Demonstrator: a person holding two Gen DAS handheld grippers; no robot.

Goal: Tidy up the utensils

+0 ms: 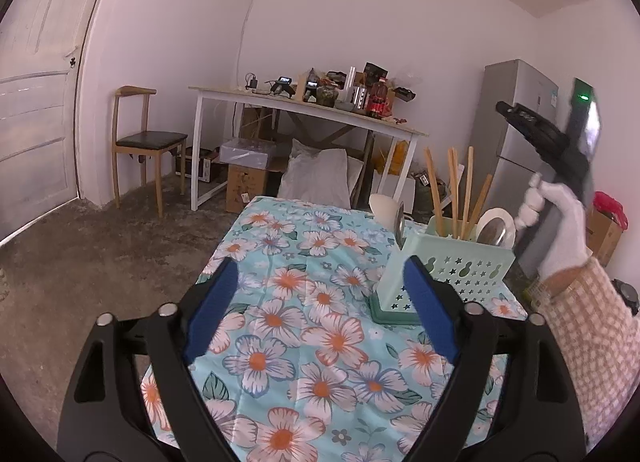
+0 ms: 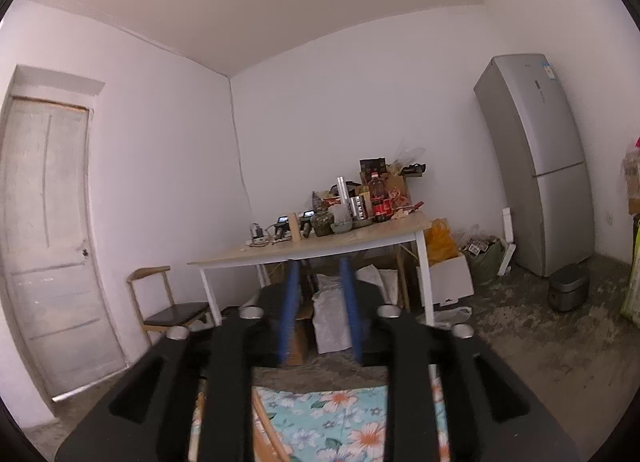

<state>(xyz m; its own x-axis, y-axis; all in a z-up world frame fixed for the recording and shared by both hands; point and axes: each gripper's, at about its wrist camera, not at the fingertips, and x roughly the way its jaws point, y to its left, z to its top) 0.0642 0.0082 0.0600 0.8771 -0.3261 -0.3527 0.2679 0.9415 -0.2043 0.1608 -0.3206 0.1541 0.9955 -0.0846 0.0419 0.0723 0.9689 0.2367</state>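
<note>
The left gripper (image 1: 316, 286) hung over the floral cloth (image 1: 288, 342), jaws wide apart with nothing between. The holder (image 1: 452, 266) stood just right of it, with 4 chopsticks (image 1: 454, 189) and spoons (image 1: 496, 227) upright inside. The right gripper (image 2: 320, 290) pointed level, jaws slightly apart, empty. No writing was legible.

White walls, rough concrete floor (image 2: 540, 342), cluttered white-legged table (image 2: 320, 250), wooden chair (image 1: 144, 141), silver fridge (image 2: 536, 149), pale door (image 2: 52, 221).
</note>
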